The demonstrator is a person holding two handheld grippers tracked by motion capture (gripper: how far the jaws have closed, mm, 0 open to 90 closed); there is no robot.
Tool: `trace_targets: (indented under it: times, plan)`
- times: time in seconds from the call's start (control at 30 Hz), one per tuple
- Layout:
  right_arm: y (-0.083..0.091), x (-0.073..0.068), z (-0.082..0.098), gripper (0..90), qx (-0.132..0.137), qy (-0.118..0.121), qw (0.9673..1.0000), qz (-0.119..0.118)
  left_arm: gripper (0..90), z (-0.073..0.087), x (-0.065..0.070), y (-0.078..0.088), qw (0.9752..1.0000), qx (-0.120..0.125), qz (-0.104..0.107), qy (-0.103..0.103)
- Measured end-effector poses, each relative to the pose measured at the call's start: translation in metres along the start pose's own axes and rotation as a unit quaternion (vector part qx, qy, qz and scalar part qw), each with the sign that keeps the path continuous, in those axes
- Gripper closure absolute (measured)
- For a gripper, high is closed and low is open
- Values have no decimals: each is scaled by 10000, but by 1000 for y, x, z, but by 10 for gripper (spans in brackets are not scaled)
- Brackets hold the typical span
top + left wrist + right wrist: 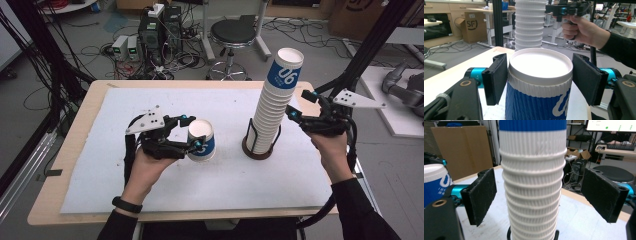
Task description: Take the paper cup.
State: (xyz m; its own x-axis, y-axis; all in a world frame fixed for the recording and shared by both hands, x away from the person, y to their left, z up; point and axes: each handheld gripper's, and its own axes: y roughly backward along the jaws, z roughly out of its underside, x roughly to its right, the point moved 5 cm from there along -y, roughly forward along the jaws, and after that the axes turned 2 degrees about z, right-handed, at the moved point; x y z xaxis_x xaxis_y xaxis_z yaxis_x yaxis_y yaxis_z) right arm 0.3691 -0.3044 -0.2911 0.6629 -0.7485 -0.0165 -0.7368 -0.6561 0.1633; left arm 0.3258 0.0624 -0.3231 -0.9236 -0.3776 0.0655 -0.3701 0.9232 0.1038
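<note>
A blue and white paper cup (202,142) stands on the white mat with its closed white face up. My left gripper (196,134) is shut on it from the left, and in the left gripper view both pads (496,80) press the cup (539,82) just under its rim. A tall stack of ribbed paper cups (272,110) rises from a dark ring holder (257,151) right of centre. My right gripper (296,106) is open beside the stack's upper half. In the right gripper view the stack (532,182) stands between the jaws, with a gap to each pad (480,195).
The white mat (150,190) covers most of the wooden table (65,165). Behind the table are a black stool (232,32), computer boxes (155,30) and many cables on the floor. Black frame poles (372,45) slant at the right.
</note>
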Motion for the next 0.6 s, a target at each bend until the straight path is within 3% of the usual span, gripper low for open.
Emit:
trace_targets:
  times: [0.3, 0.53, 0.6]
  plan:
    - [11, -20, 24, 138, 77, -2, 9996, -278, 306, 0, -1, 2, 9999, 85, 56, 67]
    - [13, -41, 40, 139, 79, 197, 9957, -903, 306, 3, -2, 2, 9999, 83, 17, 116]
    - [11, -45, 44, 139, 12, 258, 9951, -959, 306, 4, -2, 1, 9999, 82, 12, 114]
